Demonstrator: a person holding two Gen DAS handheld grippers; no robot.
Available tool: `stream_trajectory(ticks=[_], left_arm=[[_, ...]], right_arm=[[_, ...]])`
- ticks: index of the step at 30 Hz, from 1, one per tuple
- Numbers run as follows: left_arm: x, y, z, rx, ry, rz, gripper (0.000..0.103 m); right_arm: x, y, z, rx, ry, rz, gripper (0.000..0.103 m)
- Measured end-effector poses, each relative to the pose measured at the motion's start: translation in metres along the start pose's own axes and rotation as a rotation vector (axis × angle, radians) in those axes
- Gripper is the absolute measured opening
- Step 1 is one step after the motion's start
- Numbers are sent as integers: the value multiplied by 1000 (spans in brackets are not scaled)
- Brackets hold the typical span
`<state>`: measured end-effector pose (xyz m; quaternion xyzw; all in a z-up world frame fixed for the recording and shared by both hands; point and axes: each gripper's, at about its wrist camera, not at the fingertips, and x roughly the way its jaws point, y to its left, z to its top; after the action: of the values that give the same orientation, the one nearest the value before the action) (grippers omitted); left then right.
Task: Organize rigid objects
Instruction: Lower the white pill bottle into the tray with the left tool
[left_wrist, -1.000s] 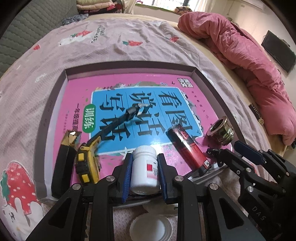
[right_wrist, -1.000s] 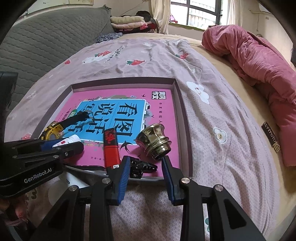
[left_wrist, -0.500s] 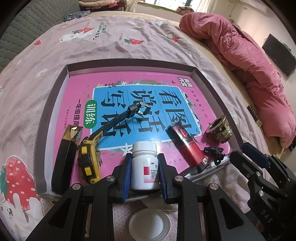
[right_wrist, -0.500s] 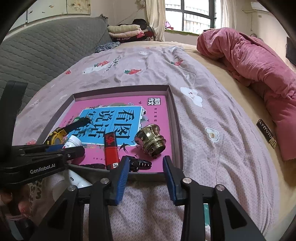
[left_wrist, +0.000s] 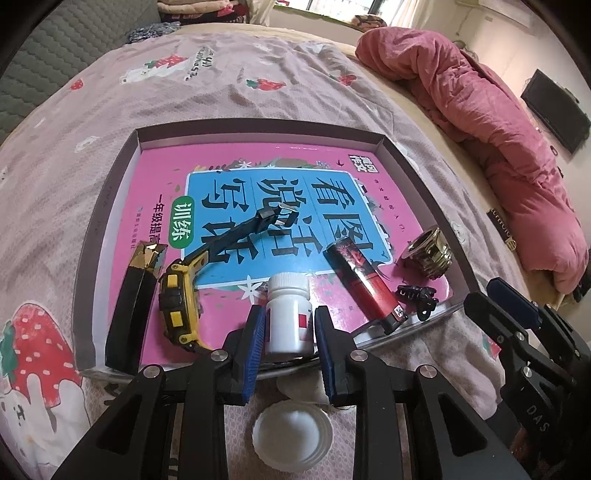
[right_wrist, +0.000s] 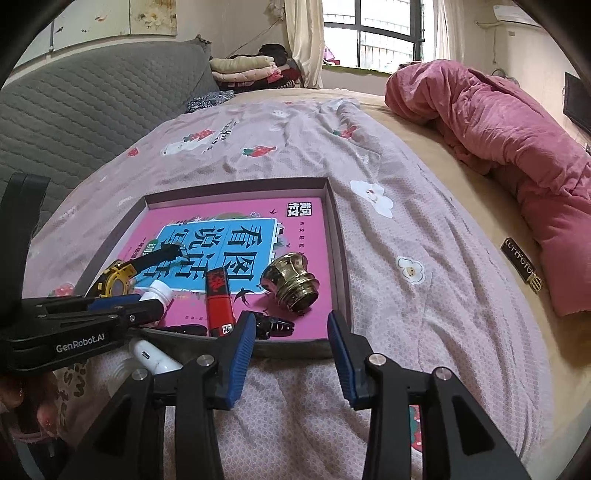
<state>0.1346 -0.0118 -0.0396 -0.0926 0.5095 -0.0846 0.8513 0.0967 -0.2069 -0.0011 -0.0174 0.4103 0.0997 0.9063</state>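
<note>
My left gripper (left_wrist: 290, 314) is shut on a white pill bottle (left_wrist: 288, 288) that stands upright on the pink book near the front edge of the shallow tray (left_wrist: 236, 127). Also in the tray lie a black box with a gold end (left_wrist: 135, 295), a yellow-and-black watch (left_wrist: 177, 295), a red tube (left_wrist: 365, 284), a brass fitting (left_wrist: 430, 253) and a black hair clip (left_wrist: 415, 295). My right gripper (right_wrist: 291, 321) hovers open over the tray's front rim (right_wrist: 295, 347), nothing between its pads. The hair clip (right_wrist: 271, 326) lies just beyond its tips.
A white round lid (left_wrist: 291, 439) lies on the bedsheet under the left gripper. A white earbud case (right_wrist: 151, 356) sits beside the tray's front corner. A pink quilt (right_wrist: 517, 129) is bunched along the bed's right side; a grey headboard (right_wrist: 74, 122) stands at the left.
The right gripper's jaws have widened and it has drawn back from the hair clip, which now lies free in the tray. The left gripper still grips the bottle.
</note>
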Motion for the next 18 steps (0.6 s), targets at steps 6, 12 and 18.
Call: stream_trajectory(ticks=[6, 12, 18], left_arm=[[-6, -1, -2, 5, -9, 6, 29], [-10, -2, -3, 8, -15, 12, 30], [-18, -2, -4, 10, -27, 11, 40]], right_arm=[[-2, -1, 0, 2, 1, 0, 41], [-4, -1, 0, 3, -5, 0, 41], [-7, -1, 0, 4, -12, 2, 41]])
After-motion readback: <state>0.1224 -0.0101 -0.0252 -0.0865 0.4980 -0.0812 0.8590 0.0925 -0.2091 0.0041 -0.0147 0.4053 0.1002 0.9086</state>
